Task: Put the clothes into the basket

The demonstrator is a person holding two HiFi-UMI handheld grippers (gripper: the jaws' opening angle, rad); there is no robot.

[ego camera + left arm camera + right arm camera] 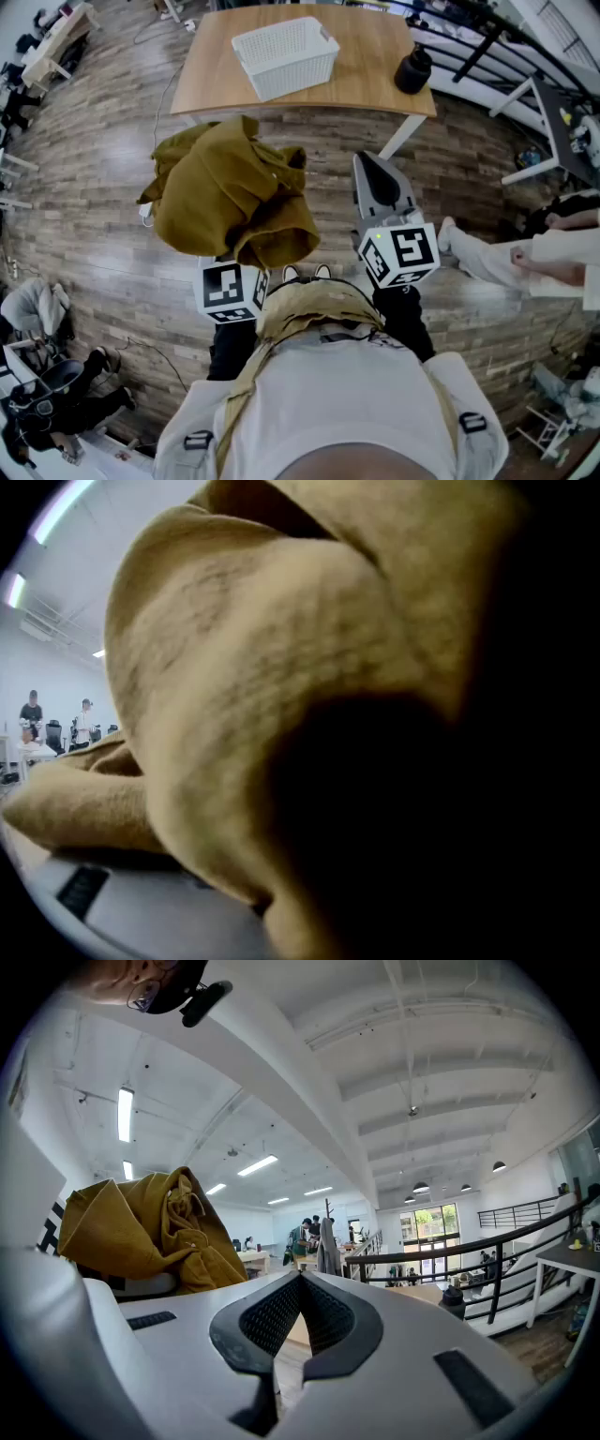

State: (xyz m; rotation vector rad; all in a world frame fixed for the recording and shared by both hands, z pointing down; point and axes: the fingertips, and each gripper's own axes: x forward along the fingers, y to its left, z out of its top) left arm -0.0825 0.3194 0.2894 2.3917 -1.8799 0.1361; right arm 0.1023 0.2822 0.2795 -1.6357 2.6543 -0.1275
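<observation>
A bunched mustard garment (pixel 234 197) hangs in the air in front of me, over my left gripper, whose marker cube (pixel 230 291) shows just below it. Its jaws are hidden under the cloth. In the left gripper view the garment (pixel 253 667) fills nearly the whole picture, pressed close above the grey gripper body (pixel 122 902). My right gripper (pixel 366 161) points forward beside the garment, shut and with nothing in it; its dark pads meet at the tips (pixel 300 1279). The white slatted basket (pixel 286 56) stands on the wooden table (pixel 366 84) ahead.
A black container (pixel 412 70) stands at the table's right end. A person's legs in white trousers (pixel 487 258) reach in from the right. A dark desk (pixel 562 122) and railings lie at far right. Clothing (pixel 33 305) lies on the floor at left.
</observation>
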